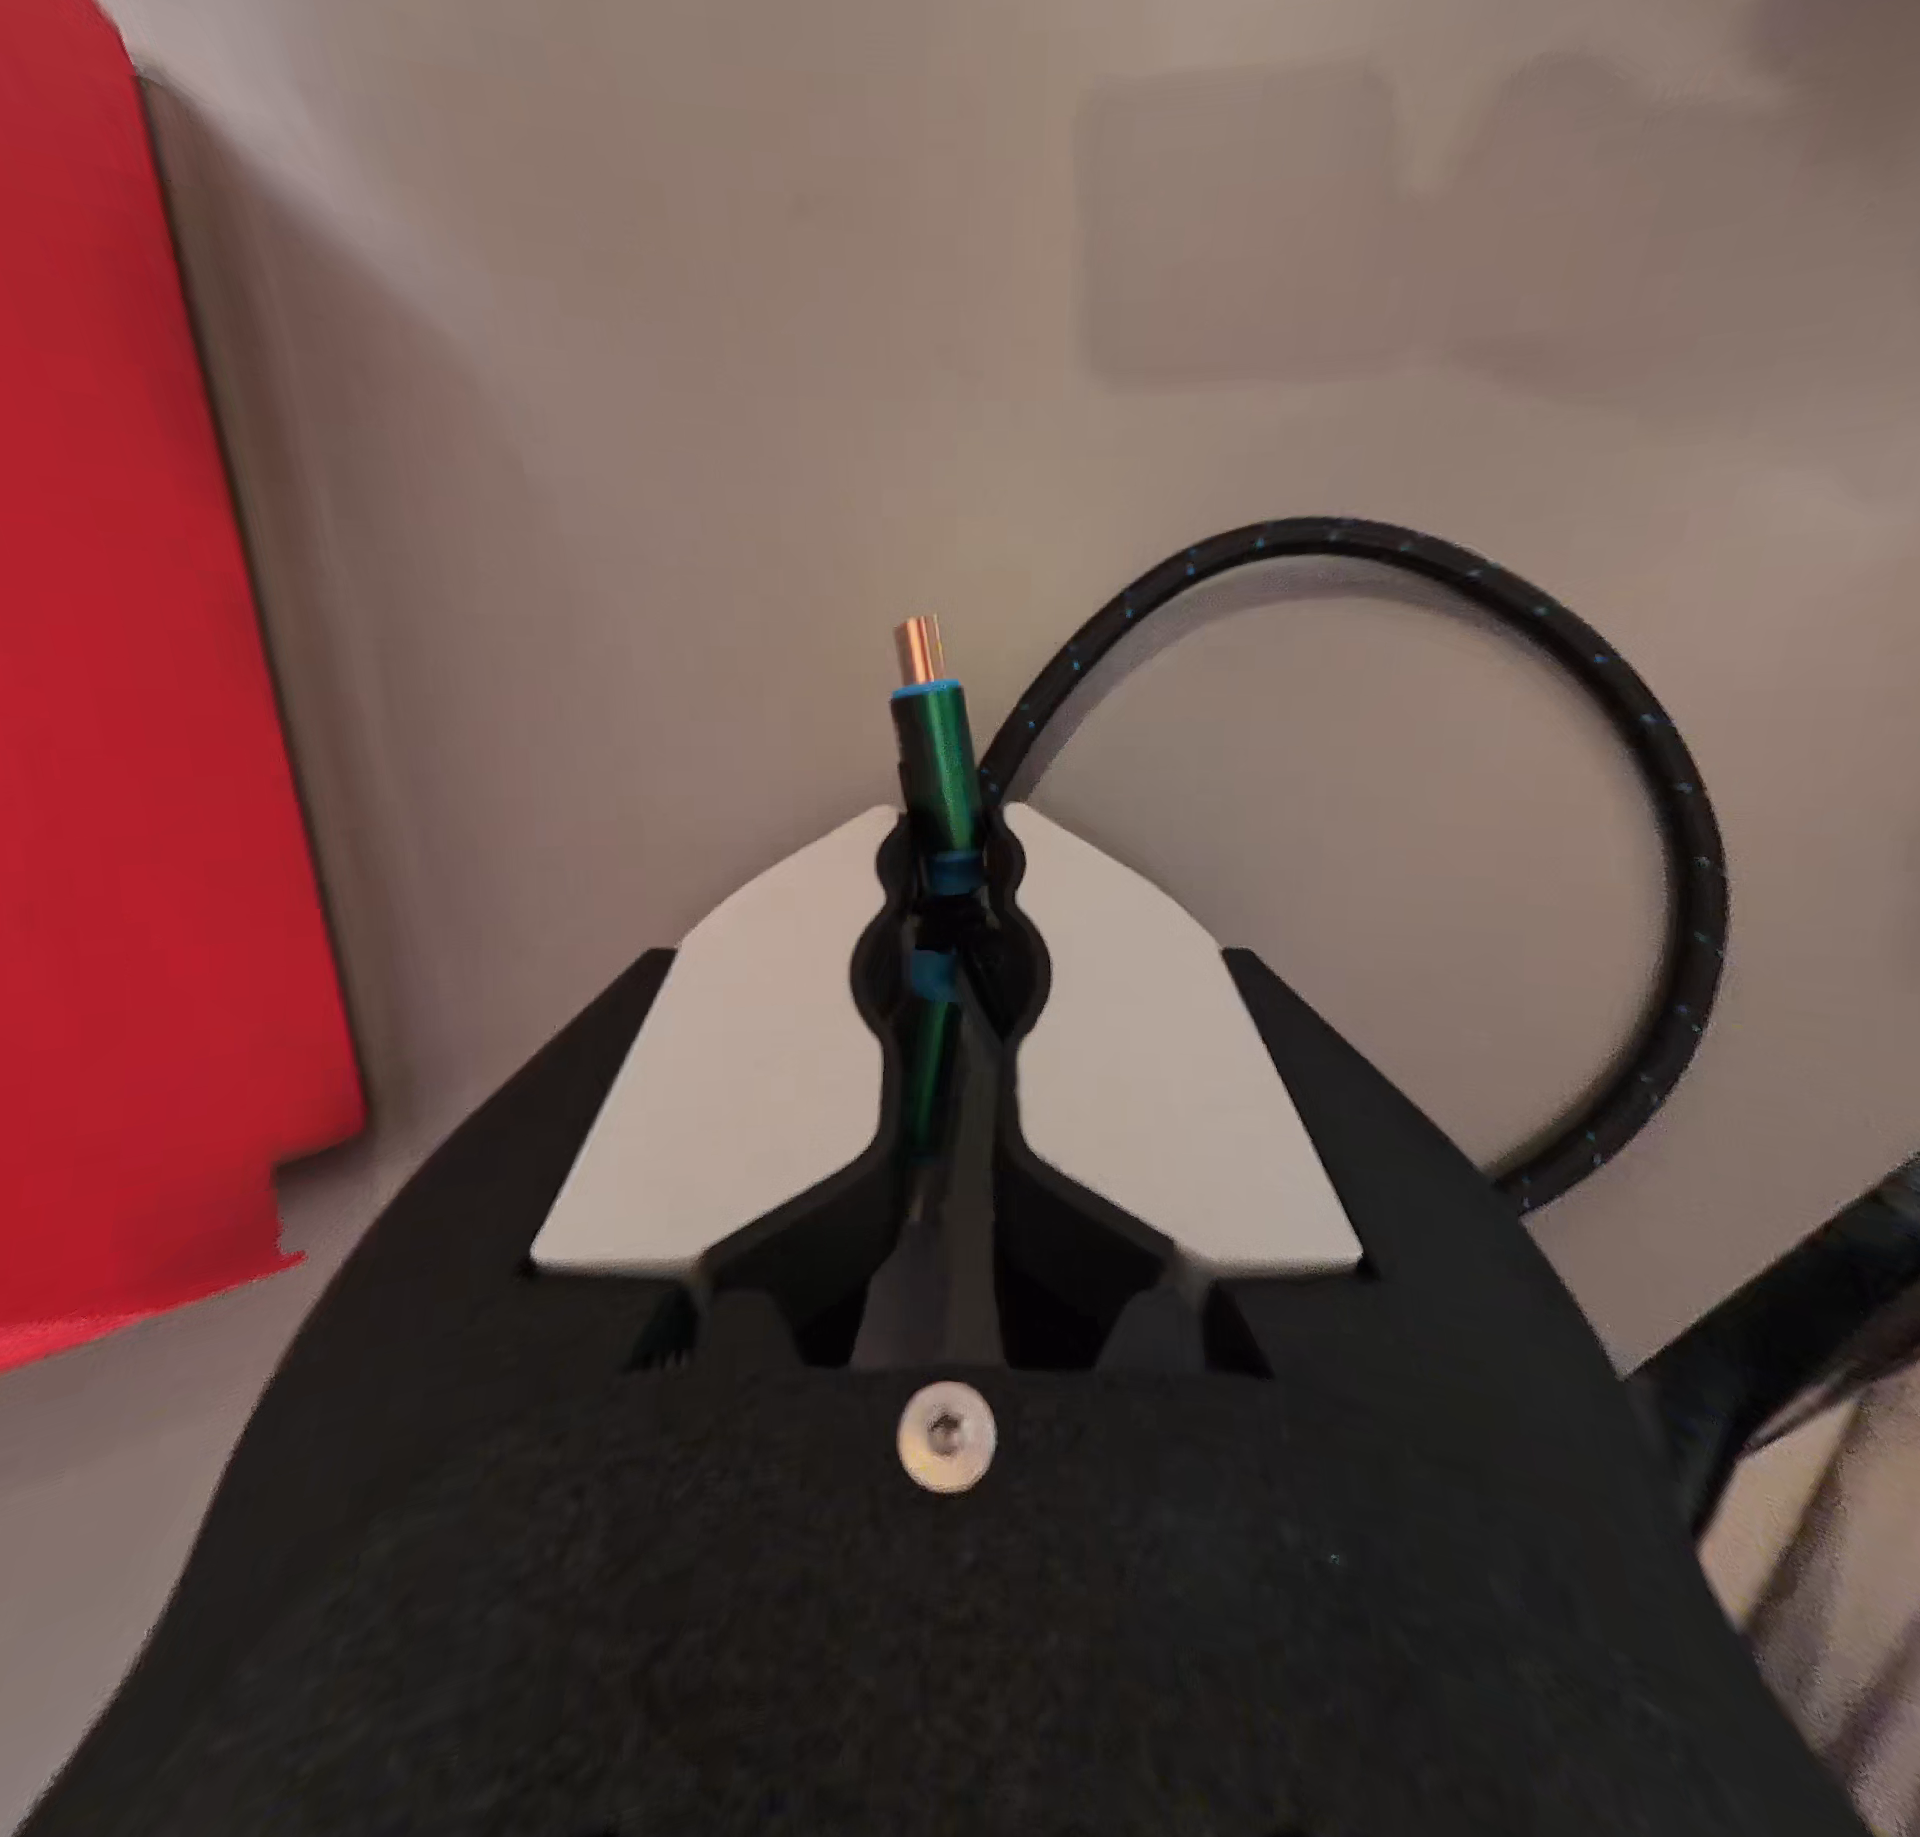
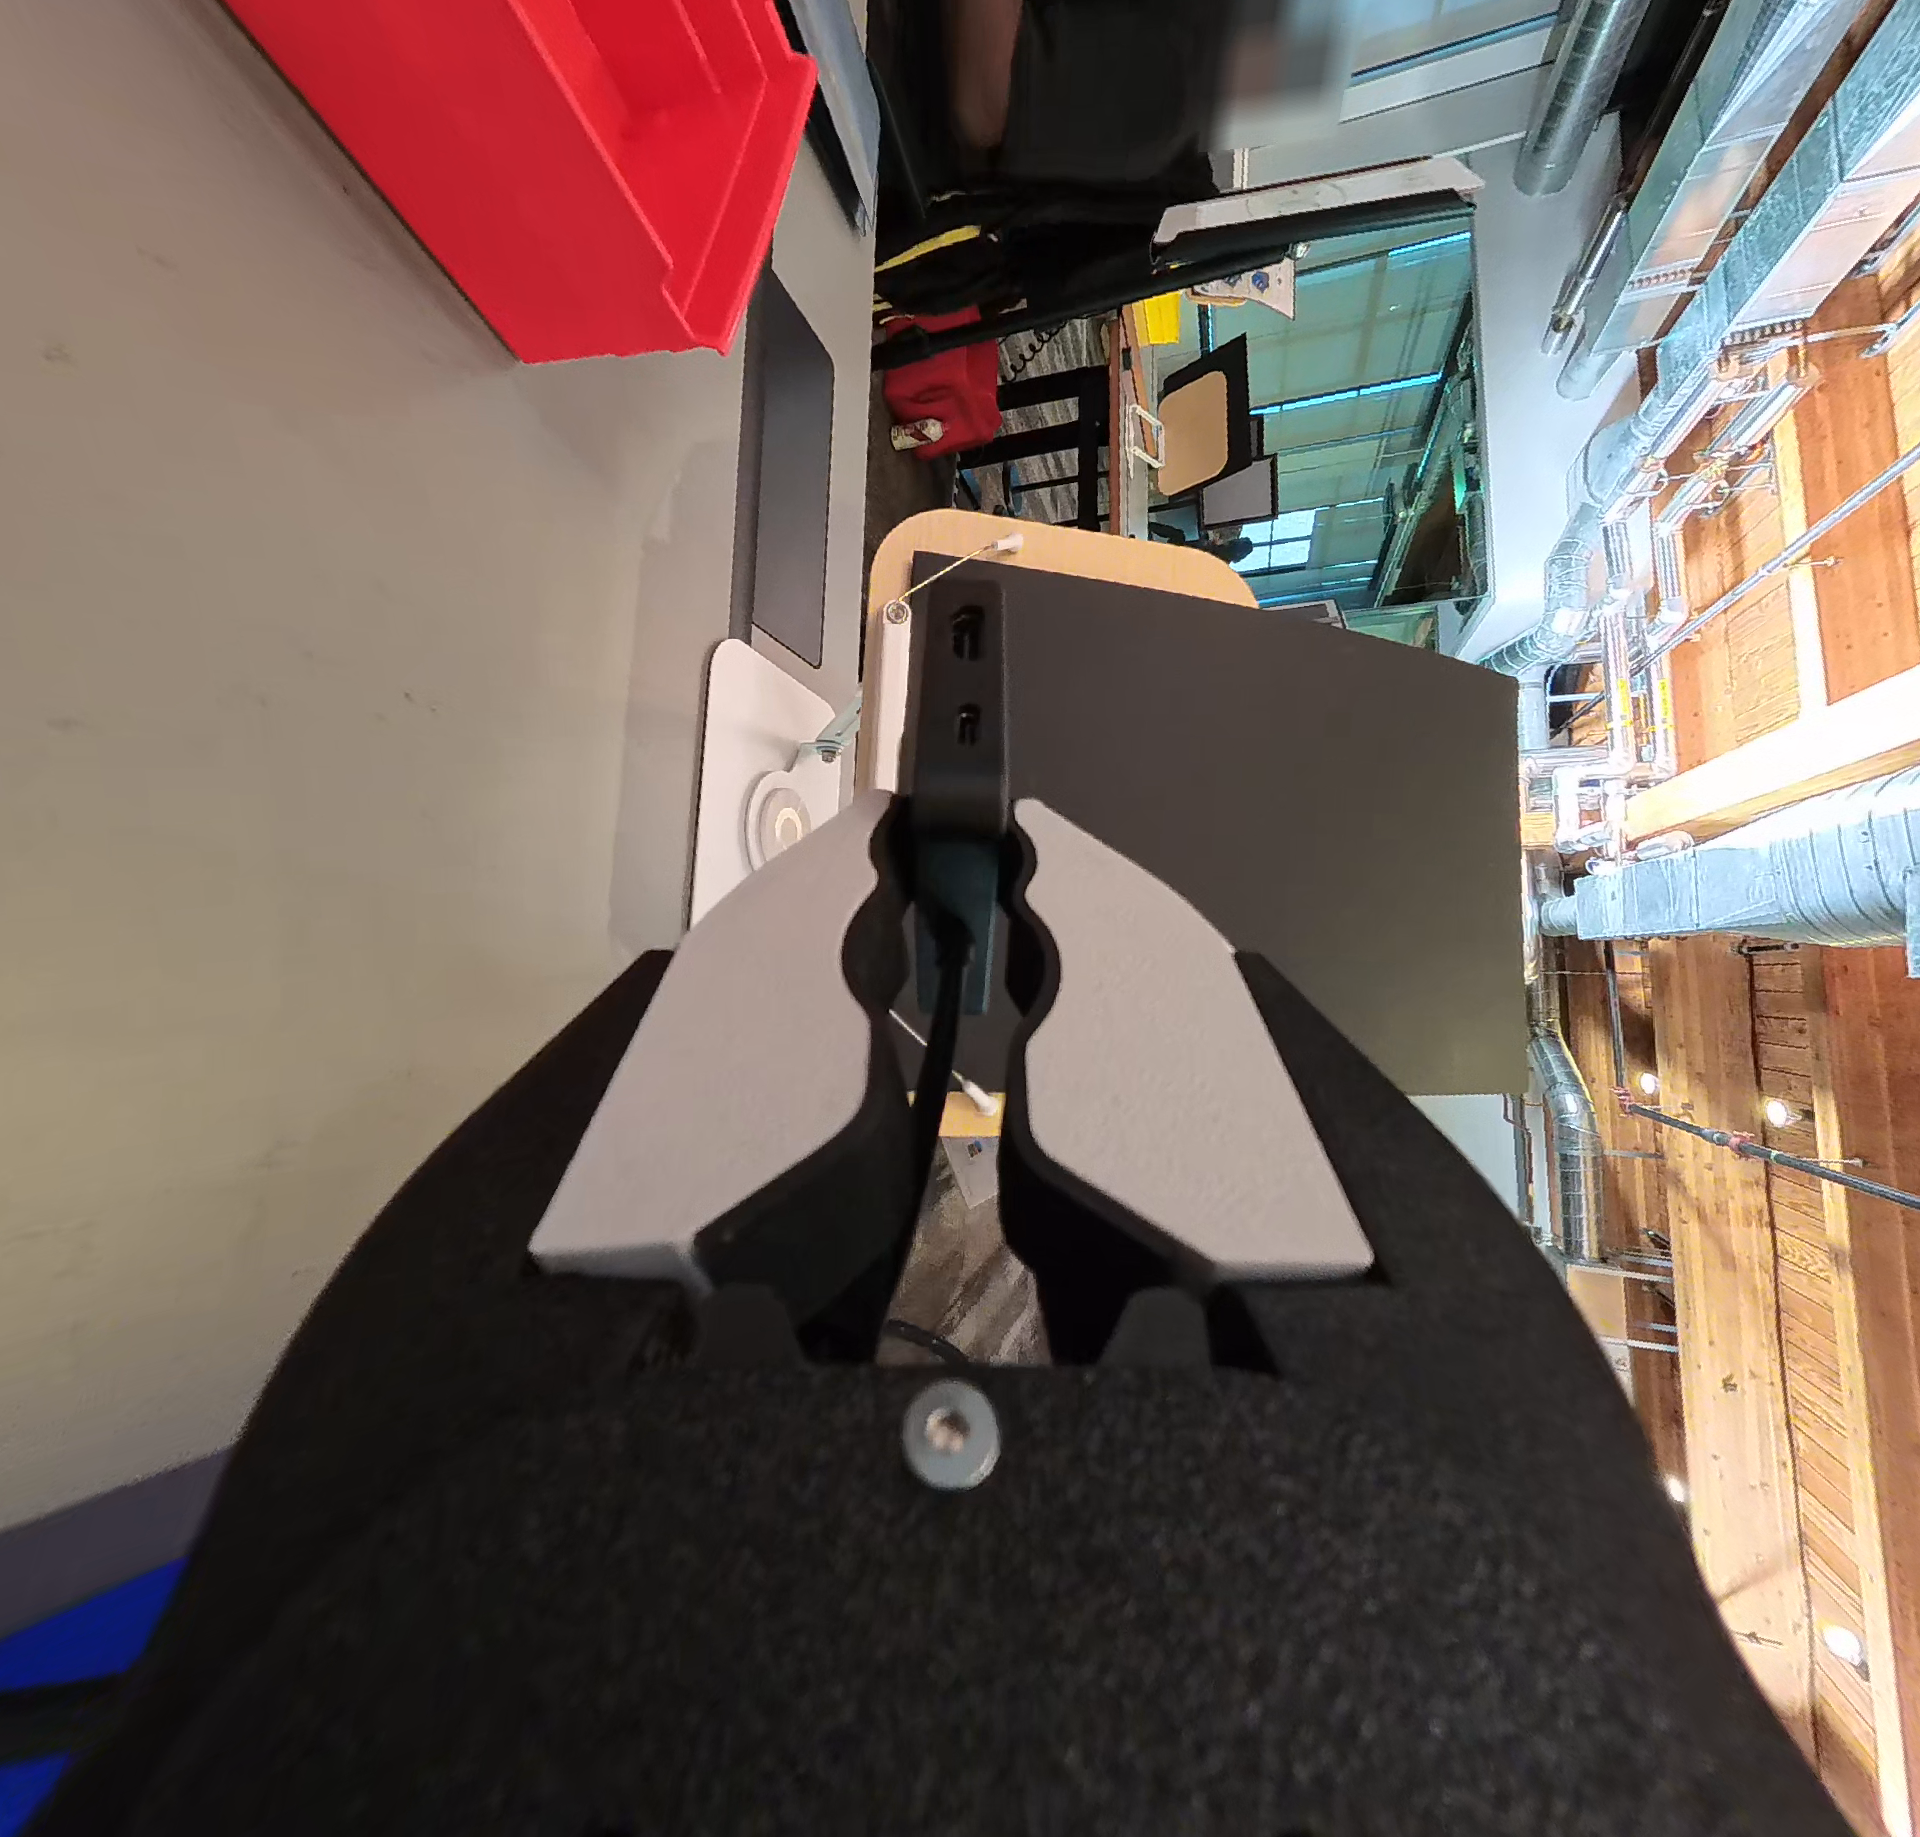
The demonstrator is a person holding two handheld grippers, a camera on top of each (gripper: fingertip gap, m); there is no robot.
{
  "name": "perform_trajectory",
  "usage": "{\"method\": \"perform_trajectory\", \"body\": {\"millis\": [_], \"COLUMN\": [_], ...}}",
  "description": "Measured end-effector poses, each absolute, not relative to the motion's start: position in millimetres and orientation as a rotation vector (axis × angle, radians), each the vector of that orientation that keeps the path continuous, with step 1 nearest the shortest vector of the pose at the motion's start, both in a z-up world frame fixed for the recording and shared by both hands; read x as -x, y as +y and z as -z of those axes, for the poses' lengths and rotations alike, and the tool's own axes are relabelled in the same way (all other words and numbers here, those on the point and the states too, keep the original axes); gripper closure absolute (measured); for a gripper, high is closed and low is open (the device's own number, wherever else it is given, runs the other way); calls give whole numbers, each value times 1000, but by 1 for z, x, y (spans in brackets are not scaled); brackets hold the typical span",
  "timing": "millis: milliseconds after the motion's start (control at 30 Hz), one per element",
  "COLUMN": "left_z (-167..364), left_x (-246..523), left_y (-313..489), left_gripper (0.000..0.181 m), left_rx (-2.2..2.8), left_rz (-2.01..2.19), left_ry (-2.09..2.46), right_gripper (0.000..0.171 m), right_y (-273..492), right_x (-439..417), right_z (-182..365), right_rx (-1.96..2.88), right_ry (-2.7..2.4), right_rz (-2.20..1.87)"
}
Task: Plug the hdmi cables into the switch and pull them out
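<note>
The switch point(image 2: 961, 707) is a slim black box seen edge-on in the right wrist view, with two small ports showing on its narrow face, one above the other. The right gripper point(image 2: 954, 813) has its fingers clamped on the switch's near end, holding it out in the air with the worktop point(image 2: 260, 696) at the left of the frame; a thin black lead point(image 2: 935, 1049) runs from that end back between the fingers.

In the left wrist view, the hdmi cable point(image 1: 1558, 707) is a thick black braided cord flecked with blue, arching in a loop to the right. Its plug point(image 1: 935, 748) has a glossy green metal shell with blue rings and a copper-coloured tip that points up and away, free of any port. The left gripper point(image 1: 948, 813) has its fingers closed on the plug's rear part.

The worktop is pale beige and matt. A red plastic bin point(image 2: 540, 114) sits on it. Past the worktop's edge stand a chair point(image 2: 1205, 437) and glass partitions, with wooden ceiling boards and silver ducts point(image 2: 1714, 883) along the right side of the sideways-turned view.
</note>
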State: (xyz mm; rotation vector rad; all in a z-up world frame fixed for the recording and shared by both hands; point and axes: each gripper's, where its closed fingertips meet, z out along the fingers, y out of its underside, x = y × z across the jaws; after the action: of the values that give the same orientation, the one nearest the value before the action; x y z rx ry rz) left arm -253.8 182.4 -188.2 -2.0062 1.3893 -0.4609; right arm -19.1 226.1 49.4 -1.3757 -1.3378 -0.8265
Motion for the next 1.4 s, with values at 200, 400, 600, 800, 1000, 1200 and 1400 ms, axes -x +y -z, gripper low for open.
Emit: {"method": "perform_trajectory", "body": {"millis": [200, 400, 600, 800, 1000, 1200, 1400], "left_z": [145, 126, 89, 7, -35, -53, -65], "left_x": [239, 229, 212, 187, 151, 118, 98], "left_y": [161, 147, 128, 137, 163, 174, 162], "left_gripper": [169, 169, 169, 170, 170, 169, 169], "left_rx": [1756, 1730, 1709, 1558, 1617, 1642, 1654], "left_rz": [699, 930, 1406, 2099, 2522, 2769, 2864], "left_ry": [1393, 1364, 1258, 1101, 959, 820, 804], "right_gripper": [156, 156, 157, 156, 156, 157, 156], "right_y": [226, 227, 225, 221, 216, 216, 216], "right_x": [21, 24, 27, 33, 42, 48, 51], "right_z": [-49, -47, -49, -60, -72, -72, -69], "right_rx": [1371, 1368, 1349, 1267, 1161, 1107, 1096], "right_ry": [-1342, -1349, -1349, -1327, -1305, -1312, -1329], "right_rz": [824, 818, 816, 853, 918, 966, 1000]}}
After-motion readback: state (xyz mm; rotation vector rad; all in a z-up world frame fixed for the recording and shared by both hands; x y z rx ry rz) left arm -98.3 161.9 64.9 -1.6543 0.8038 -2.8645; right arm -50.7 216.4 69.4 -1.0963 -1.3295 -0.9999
